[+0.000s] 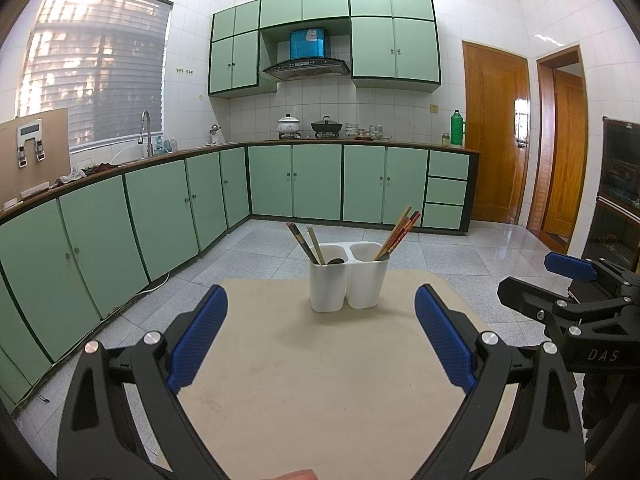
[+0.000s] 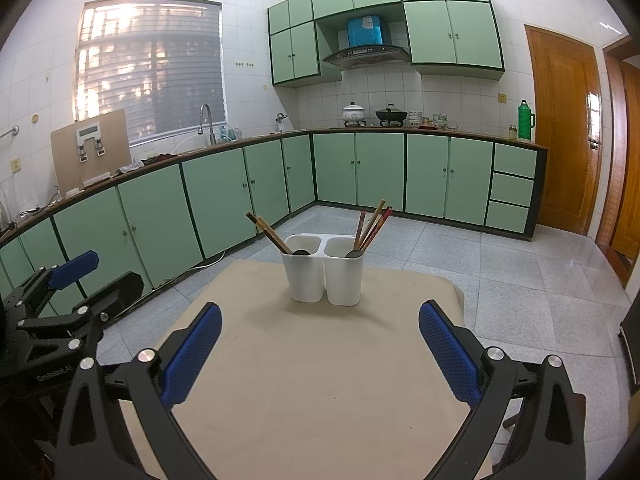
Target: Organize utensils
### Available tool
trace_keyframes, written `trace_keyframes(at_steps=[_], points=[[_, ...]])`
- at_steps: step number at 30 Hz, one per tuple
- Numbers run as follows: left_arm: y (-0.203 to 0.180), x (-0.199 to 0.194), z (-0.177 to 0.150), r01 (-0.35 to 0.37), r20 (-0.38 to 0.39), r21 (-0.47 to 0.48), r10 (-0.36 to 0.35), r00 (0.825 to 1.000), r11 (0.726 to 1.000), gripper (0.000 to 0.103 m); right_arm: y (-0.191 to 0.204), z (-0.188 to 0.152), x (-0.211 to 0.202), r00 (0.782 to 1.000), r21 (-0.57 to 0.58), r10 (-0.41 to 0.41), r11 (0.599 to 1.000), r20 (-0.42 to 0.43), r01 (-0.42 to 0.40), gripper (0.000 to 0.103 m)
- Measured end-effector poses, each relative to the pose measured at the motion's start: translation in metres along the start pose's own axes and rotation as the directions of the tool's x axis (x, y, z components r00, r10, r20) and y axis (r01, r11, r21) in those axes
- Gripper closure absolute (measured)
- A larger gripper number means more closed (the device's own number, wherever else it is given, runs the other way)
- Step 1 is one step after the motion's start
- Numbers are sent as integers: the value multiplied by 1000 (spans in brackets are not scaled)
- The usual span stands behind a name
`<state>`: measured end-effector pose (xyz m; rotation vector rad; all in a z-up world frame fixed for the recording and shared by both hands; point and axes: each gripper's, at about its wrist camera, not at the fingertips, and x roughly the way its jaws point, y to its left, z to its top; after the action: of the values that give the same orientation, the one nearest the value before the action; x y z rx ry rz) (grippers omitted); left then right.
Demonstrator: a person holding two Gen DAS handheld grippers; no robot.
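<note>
A white two-compartment utensil holder (image 1: 348, 280) stands upright near the far edge of a beige table (image 1: 320, 380); it also shows in the right wrist view (image 2: 324, 276). Chopsticks (image 1: 306, 242) and a dark spoon lean in its left compartment. More chopsticks (image 1: 400, 232) and a spoon lean in its right compartment. My left gripper (image 1: 320, 332) is open and empty, short of the holder. My right gripper (image 2: 320, 348) is open and empty too, also short of it. The right gripper shows at the right edge of the left wrist view (image 1: 568, 280).
The table (image 2: 320, 400) sits on a grey tiled floor (image 2: 520, 280). Green cabinets (image 1: 160, 216) run along the left and back walls. Wooden doors (image 1: 500, 132) stand at the right. A dark cabinet (image 1: 620, 184) is at the far right.
</note>
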<state>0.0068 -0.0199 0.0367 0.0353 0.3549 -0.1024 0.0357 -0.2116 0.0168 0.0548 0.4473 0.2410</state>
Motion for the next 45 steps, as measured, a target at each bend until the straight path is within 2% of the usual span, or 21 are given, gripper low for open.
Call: trace_keyframes(at_steps=[45], points=[[2, 3, -9, -4, -4, -10, 4, 1000, 1000, 11, -1, -2, 1, 1000, 0, 0, 1000, -5, 0, 6]])
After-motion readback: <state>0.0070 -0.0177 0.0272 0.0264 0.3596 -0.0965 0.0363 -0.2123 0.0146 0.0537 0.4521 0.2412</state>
